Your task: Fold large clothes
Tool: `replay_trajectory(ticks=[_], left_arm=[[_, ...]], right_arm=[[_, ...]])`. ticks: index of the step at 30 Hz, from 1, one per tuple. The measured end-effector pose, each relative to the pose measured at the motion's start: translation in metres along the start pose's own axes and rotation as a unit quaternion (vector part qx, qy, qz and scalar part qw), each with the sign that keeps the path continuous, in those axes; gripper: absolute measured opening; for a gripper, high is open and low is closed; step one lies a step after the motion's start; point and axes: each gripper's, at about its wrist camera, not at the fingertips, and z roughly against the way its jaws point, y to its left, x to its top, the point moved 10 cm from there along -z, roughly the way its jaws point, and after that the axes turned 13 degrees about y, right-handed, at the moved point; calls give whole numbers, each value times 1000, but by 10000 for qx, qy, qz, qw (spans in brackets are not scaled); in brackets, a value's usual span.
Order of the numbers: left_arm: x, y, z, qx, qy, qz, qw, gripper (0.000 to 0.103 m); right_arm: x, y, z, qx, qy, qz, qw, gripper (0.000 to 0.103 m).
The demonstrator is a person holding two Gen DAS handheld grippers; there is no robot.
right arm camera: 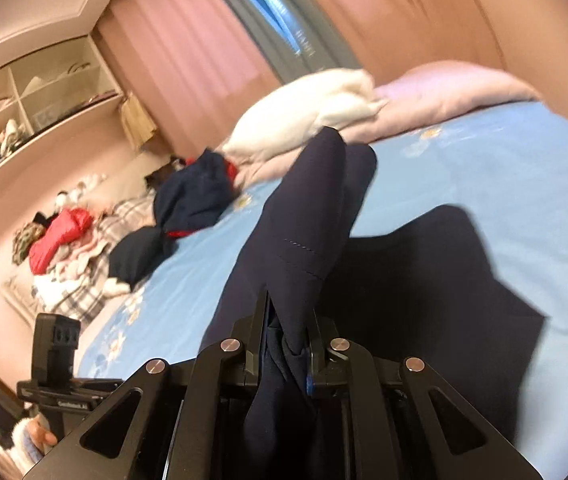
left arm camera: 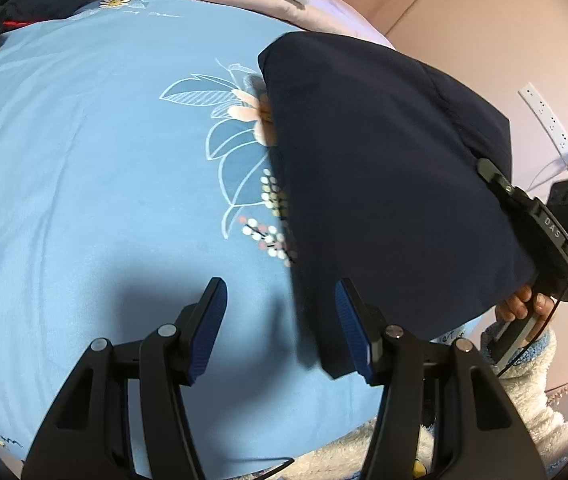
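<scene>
So the right claw [right arm camera: 284, 344] is clenched tight on a bunch of the dark navy garment [right arm camera: 304, 240], and the cloth is pinched into a thick wad right between the black fingers. It's a smooth, matte fabric with a fine stitched seam running across it, and it hangs lifted off the bed [right arm camera: 484, 168], draping up and away from the claw in a long fold. From the left side, the same garment [left arm camera: 384, 184] shows as a big dark sheet held up over the right part of the bed, with a soft rounded top corner.

The left claw [left arm camera: 279, 320] is released, nothing between its ribbed blue pads [left arm camera: 207, 328], just hanging over the light blue bedsheet [left arm camera: 83, 160]. The right pad sits right at the edge of the dark cloth, but I can't tell if it's actually touching it.

The sheet is cotton-looking with a printed flower pattern [left arm camera: 239, 132], partly covered by the garment. A fluffy white blanket [right arm camera: 316, 112] and a pale pink quilt [right arm camera: 444, 88] are bunched at the far end, and a crumpled pile of clothes [right arm camera: 67, 240] sits off the bed's left edge, too blurry to sort out. A hand [left arm camera: 524, 304] in a fuzzy white sleeve [left arm camera: 524, 372] peeks out below the garment, mostly hidden behind it.
</scene>
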Motion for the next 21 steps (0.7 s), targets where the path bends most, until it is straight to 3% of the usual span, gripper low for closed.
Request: replay_trajectory(ticks=[6,11,15,17,21], left_arm=[[4,-19,-16,-19,150,-218,9996,56],[4,-34,-32,141,321,-383,9987,56],[11,-45,-39,392,308,-499,9975,56],[15,-49,-39,448,261,-577,9970,56],[22,-62,-36,690,44,-950,9931,56]], right_arm=[[-13,-53,7,-384,-59,-582,9975,14],[-42,-101,-26,-398,448,-1167,9914,15],[-41,-107,-26,-189,403,-1400,9892,22],[-35,-107,-13,-465,337,-1370,9889,39],[-23,-93,37,-1394,-120,-864,9864,43]])
